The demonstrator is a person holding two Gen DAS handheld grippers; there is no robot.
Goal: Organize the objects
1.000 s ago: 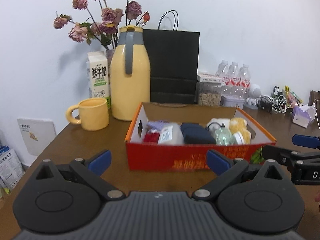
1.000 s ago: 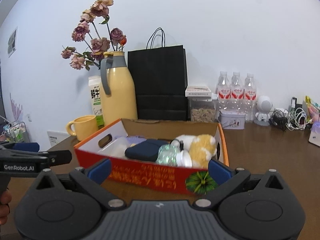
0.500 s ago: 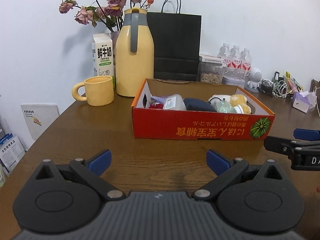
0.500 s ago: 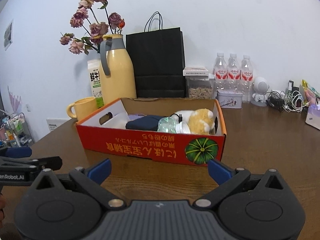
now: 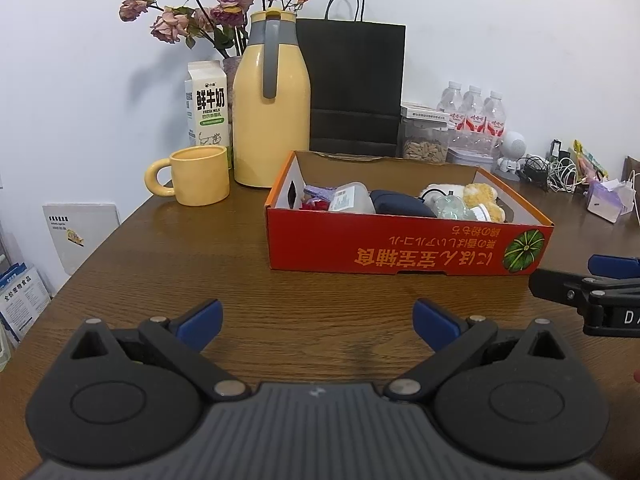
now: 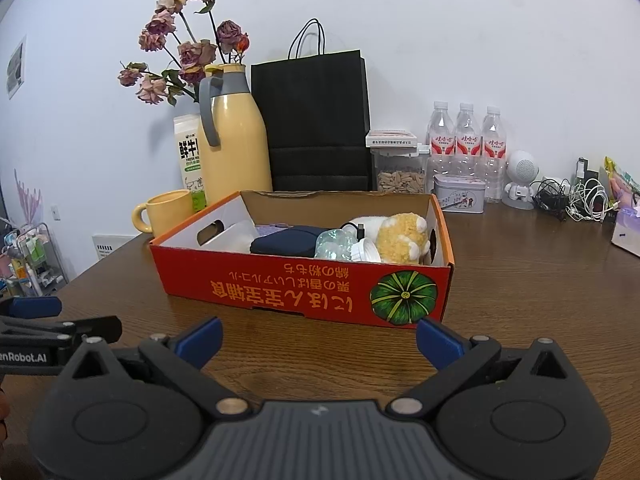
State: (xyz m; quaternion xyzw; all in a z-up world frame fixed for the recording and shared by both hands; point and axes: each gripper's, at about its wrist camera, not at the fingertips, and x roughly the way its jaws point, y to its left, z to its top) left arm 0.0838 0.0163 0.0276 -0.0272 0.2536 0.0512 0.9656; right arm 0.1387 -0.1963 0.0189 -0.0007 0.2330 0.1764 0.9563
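A red cardboard box [image 5: 404, 246] [image 6: 304, 284] with a pumpkin print stands on the brown wooden table [image 5: 280, 304]. Inside lie a dark blue pouch [image 5: 400, 205] [image 6: 286, 242], a clear plastic tub [image 5: 350, 198], a crumpled clear bottle [image 6: 336, 244], a yellow-white plush toy [image 6: 400, 234] and small red and purple items [image 5: 316, 198]. My left gripper [image 5: 318, 322] hovers open over the table, well in front of the box, nothing between its fingers. My right gripper [image 6: 318, 336] is open just before the box's front wall, also empty.
Behind the box stand a yellow mug [image 5: 198, 176], a yellow jug [image 5: 272, 108], a milk carton [image 5: 208, 106], dried roses [image 5: 208, 12], a black paper bag [image 5: 354, 88], a seed jar [image 6: 400, 170], three water bottles [image 6: 466, 140] and a tin [image 6: 460, 198]. Cables [image 6: 572, 196] and a tissue pack [image 5: 610, 198] lie at the right.
Both grippers have pulled back from the box toward the near table edge, so the box looks smaller and more table shows. Both stay open and empty.
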